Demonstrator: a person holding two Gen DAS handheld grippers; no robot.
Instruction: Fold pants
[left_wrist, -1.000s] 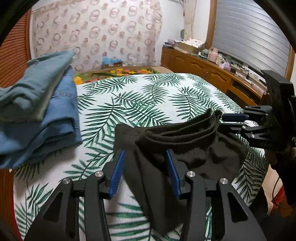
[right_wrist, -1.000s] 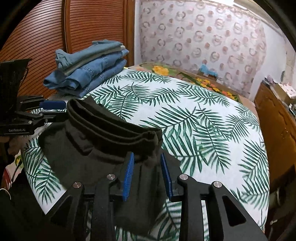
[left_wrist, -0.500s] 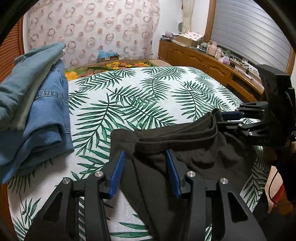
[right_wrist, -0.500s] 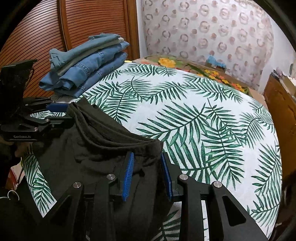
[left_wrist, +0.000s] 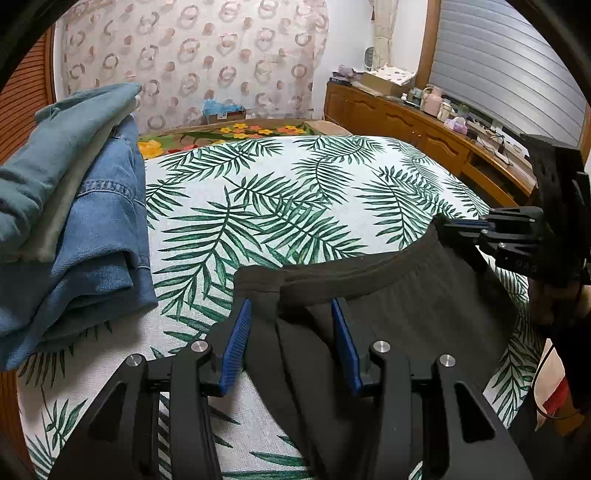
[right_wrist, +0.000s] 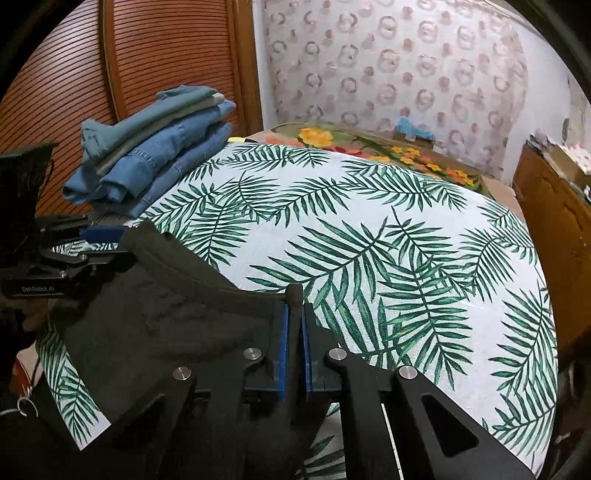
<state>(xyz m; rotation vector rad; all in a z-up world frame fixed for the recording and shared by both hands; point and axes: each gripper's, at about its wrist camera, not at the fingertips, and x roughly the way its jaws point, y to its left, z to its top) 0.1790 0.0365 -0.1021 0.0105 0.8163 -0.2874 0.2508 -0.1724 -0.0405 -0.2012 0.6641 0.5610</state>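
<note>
Here the right gripper (right_wrist: 293, 328) has just been closing, and its blue pads now pinch one corner of the waistband of the dark pants (right_wrist: 159, 325), a fold of cloth poking up between them. The left gripper (left_wrist: 291, 332) has its jaws partly apart around the other end of the waistband; the cloth lies between the blue pads, yet they stand off it on both sides and do not press on it. In the right wrist view the left gripper sits at the far corner of the pants, its fingers reaching over the cloth. The pants lie spread at the near edge of a bed covered with a white sheet printed with green palm leaves (right_wrist: 388, 240), the waistband stretched between the two grippers. Beyond them, on the left side of the bed, stands a stack of folded jeans (left_wrist: 74, 221), apart from the pants. Past the bed's right side runs a wooden sideboard (left_wrist: 413, 118) with small items on top.
</note>
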